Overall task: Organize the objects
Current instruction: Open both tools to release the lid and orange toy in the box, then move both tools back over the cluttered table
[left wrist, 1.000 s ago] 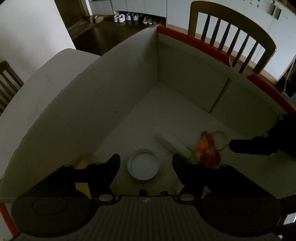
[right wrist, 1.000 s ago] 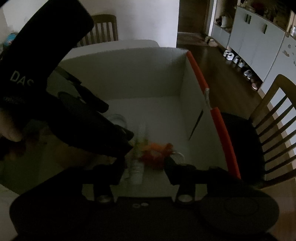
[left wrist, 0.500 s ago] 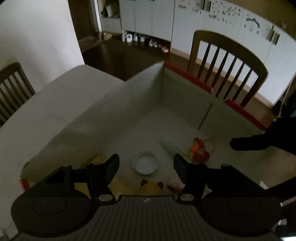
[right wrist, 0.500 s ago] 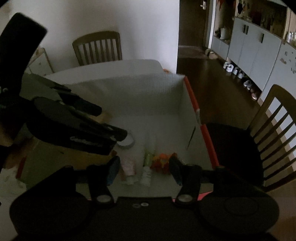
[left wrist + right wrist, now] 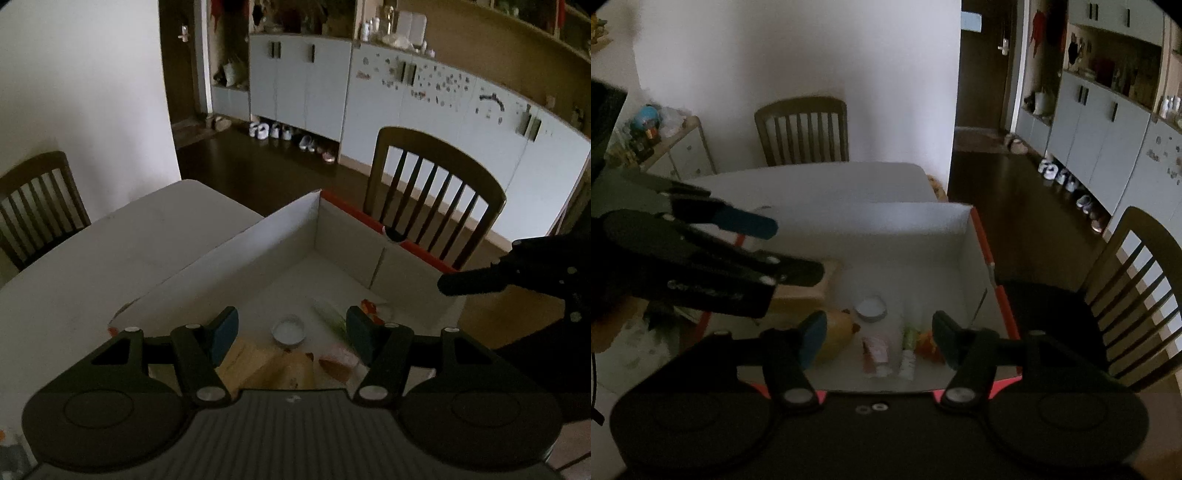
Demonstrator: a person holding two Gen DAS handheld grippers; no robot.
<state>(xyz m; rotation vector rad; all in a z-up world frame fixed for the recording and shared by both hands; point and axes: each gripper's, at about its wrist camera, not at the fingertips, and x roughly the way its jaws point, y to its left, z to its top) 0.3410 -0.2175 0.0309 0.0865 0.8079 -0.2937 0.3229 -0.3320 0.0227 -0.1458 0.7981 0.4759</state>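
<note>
Both of my grippers hang over the box (image 5: 964, 266) with nothing in them: left gripper (image 5: 291, 330) parted, right gripper (image 5: 879, 334) parted and just been widening. The stuff sits on the near box floor: round tin (image 5: 871, 308), pink tube (image 5: 876, 350), green tube (image 5: 908, 347). My worry is the arms clipping each other, since they're close. It's dim, and the orange thing (image 5: 927, 343) by the right finger is unreadable.

Boxes: one, white box (image 5: 894, 236)
Tubes: two, pink tube (image 5: 876, 352), green-and-white tube (image 5: 908, 350)
Round tins: one, round tin (image 5: 871, 309)
Chairs: two, far chair (image 5: 802, 131), right chair (image 5: 1137, 295)
</note>
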